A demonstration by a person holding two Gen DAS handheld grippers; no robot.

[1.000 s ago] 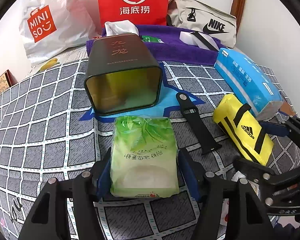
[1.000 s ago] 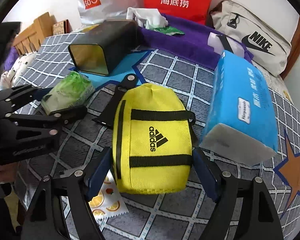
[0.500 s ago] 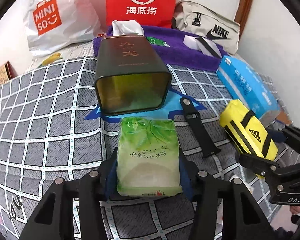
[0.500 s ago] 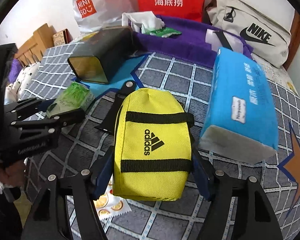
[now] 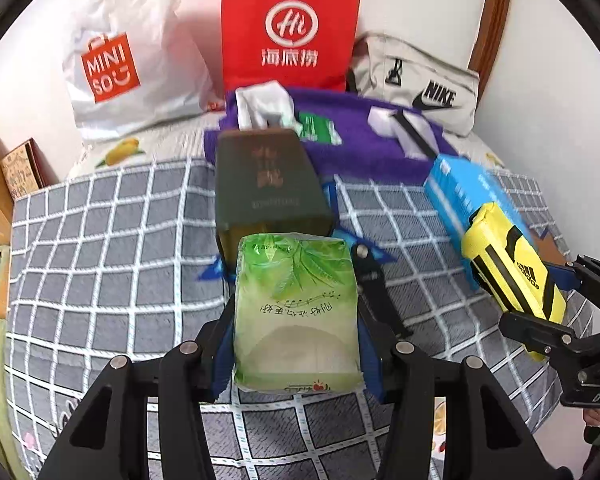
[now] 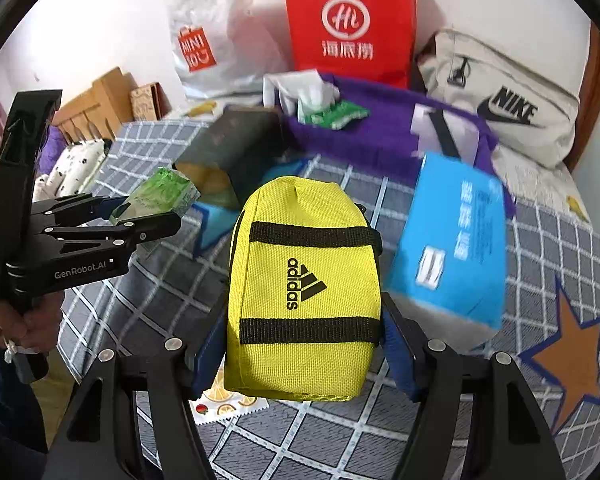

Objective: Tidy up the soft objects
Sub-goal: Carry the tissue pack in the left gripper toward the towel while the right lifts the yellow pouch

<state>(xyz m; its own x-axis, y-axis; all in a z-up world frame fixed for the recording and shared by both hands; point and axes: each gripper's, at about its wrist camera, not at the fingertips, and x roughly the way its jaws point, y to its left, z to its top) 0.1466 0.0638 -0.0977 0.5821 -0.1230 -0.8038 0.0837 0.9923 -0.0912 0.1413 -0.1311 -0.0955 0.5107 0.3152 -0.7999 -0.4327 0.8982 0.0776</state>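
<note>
Glossy plastic film wraps the green tissue pack (image 5: 296, 312); the yellow pouch (image 6: 304, 292) is woven cloth (matt).

Both grippers hold a load, raised above the bed

The left gripper (image 5: 296, 344) points steeply down, and its blue pads (image 5: 225, 354) press on the two sides of the green tissue pack (image 5: 296, 312). The right gripper (image 6: 302, 356) is tilted down the same way, clamped on the yellow pouch (image 6: 302, 288). A hand (image 6: 18, 320) grasps the left gripper's handle.
</note>
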